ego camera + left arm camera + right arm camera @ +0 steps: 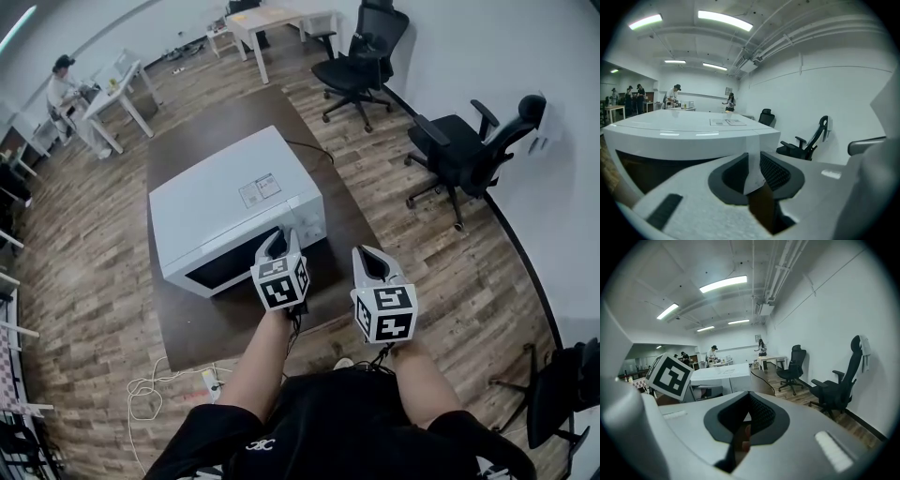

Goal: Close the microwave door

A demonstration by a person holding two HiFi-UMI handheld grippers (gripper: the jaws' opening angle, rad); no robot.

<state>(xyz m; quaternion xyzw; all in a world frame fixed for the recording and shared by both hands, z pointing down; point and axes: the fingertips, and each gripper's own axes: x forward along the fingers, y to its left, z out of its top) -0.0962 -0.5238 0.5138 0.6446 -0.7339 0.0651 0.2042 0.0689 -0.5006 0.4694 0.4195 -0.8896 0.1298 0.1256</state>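
Microwave [225,202] sits centre-left on the table [234,323], door seemingly flush; left tongs [279,236], the nearer, stand apart astride its front right corner; right tongs [371,255], together and empty, hang just right.

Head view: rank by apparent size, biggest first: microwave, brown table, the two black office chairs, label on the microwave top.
1. brown table
2. microwave
3. near black chair and far black chair: they look about alike and sit at different distances, so no order between them
4. label, clearly smallest
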